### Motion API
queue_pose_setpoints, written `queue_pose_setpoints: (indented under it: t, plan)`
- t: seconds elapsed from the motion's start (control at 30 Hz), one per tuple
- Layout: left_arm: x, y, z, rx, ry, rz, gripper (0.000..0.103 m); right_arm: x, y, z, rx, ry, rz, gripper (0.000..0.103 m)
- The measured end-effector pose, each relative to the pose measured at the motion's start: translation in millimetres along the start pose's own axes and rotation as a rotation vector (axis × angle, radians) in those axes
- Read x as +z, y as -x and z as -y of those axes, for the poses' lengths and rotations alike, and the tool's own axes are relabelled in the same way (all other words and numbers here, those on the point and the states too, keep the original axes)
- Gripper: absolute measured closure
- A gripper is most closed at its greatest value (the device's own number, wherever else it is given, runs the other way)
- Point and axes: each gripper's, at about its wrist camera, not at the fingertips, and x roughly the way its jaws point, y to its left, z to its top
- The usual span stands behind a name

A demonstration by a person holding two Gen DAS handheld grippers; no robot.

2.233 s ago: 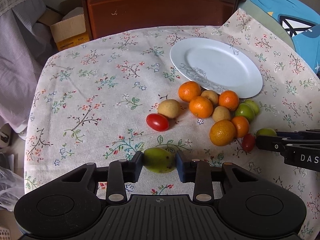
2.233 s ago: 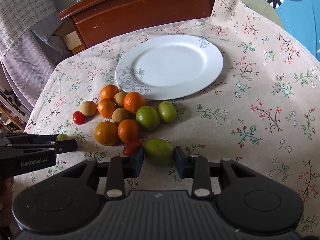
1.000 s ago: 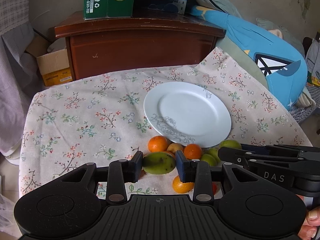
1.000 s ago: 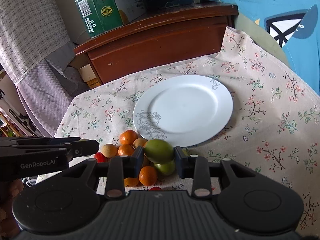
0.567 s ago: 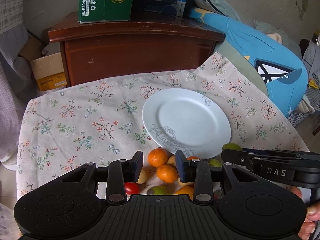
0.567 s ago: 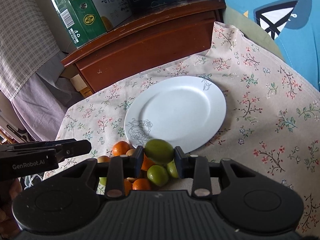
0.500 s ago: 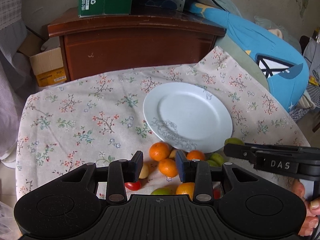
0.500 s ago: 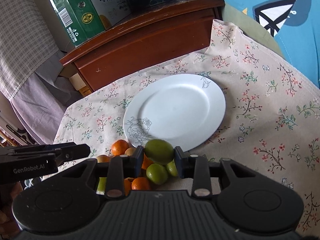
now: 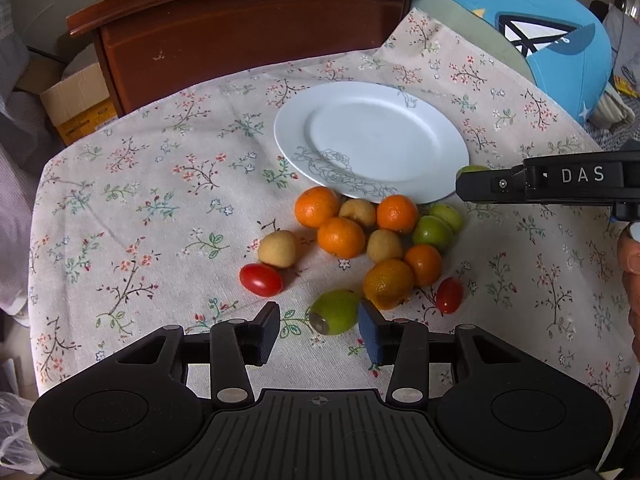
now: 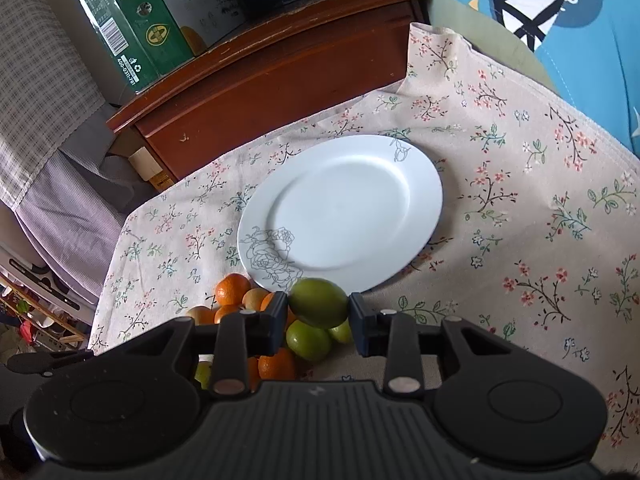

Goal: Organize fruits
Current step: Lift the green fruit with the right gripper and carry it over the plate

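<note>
My left gripper [image 9: 318, 328] hangs low over the flowered cloth, its jaws opening. A green fruit [image 9: 334, 312] lies on the cloth between them, close to the right pad [image 9: 370, 336] and well apart from the left one. Beyond it sits the pile: oranges [image 9: 341, 237], tan fruits [image 9: 278, 249], green fruits [image 9: 433, 234] and two red tomatoes [image 9: 261, 279]. My right gripper [image 10: 319, 312] is shut on another green fruit [image 10: 319, 303], held above the pile by the near rim of the white plate [image 10: 344, 216]. From the left wrist, the right gripper [image 9: 462, 189] reaches in from the right beside the plate [image 9: 372, 140].
A dark wooden cabinet [image 9: 248, 28] stands behind the table with green cartons [image 10: 132, 24] on top. A cardboard box [image 9: 76, 108] sits far left, a blue cushion [image 9: 552, 40] far right. A hand [image 9: 630, 256] shows at the right edge.
The green fruit left my left gripper's jaws and now lies on the cloth. The left gripper has sunk toward the table and its jaws have widened. The right gripper keeps its fruit.
</note>
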Motion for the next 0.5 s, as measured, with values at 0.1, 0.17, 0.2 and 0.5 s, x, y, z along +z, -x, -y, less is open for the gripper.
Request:
queue_pose_setpoints:
  t: [0.1, 0.17, 0.2, 0.5]
  plan:
    - [-1, -4, 6, -0.013, -0.033, 0.000, 0.061, -1, -1, 1, -0.006, -0.007, -0.005, 0.069]
    - [-2, -10, 8, 0.000, -0.052, -0.011, 0.061, -1, -1, 2, -0.012, -0.011, -0.005, 0.069]
    - [-3, -12, 10, 0.008, -0.064, -0.014, 0.061, -1, -1, 2, -0.013, -0.011, -0.004, 0.069]
    - [-7, -17, 16, 0.000, -0.112, 0.007, 0.074, 0, -1, 4, -0.003, -0.022, -0.006, 0.069]
